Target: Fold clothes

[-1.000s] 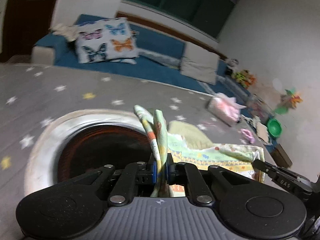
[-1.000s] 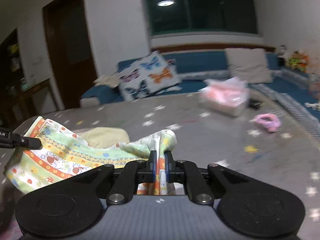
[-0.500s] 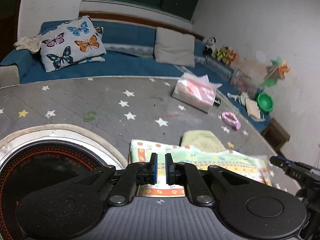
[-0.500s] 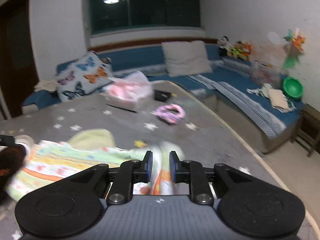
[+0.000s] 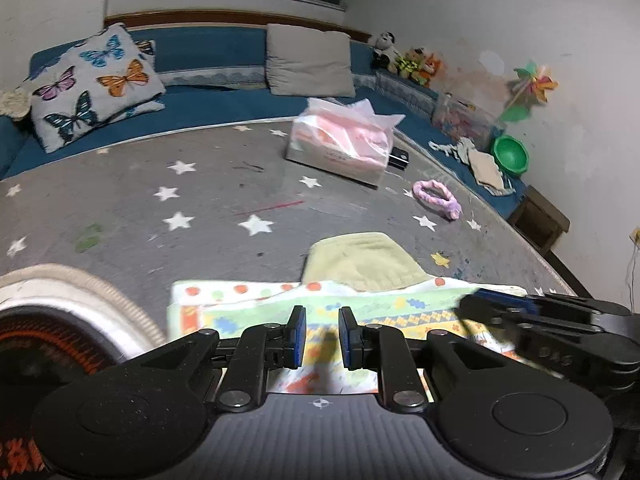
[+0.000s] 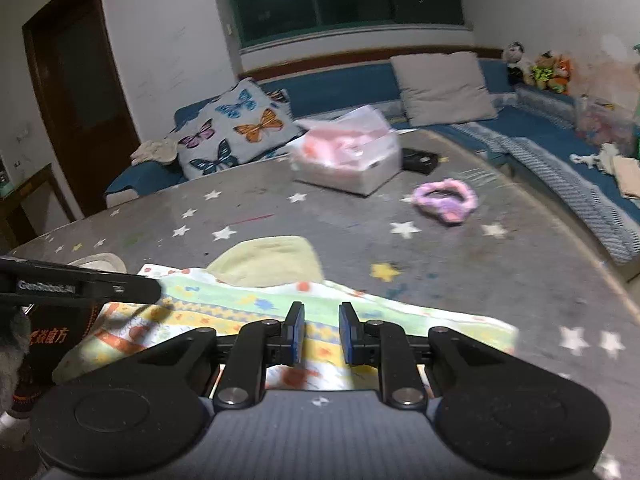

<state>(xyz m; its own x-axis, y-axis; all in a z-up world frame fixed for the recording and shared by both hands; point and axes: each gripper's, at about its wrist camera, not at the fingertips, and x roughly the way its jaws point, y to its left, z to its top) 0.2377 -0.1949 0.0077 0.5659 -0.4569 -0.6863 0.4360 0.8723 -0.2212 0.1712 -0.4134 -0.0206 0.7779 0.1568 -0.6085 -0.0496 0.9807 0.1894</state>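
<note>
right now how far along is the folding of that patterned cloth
Looks done: the pastel patterned cloth lies flat on the grey star-print tabletop, seemingly doubled over, with a pale yellow-green piece showing past its far edge. In hand: nothing; the left gripper and right gripper are both open above the cloth. Left: probably another fold to make it compact, though I cannot tell how many layers it already has.

A tissue pack (image 5: 340, 148) and pink scrunchie (image 5: 437, 195) lie apart.

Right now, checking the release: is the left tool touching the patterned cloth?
Apart. The left wrist view shows the left tool open, nothing between its blue pads, and the patterned cloth lying flat on the table beyond and below them.
</note>
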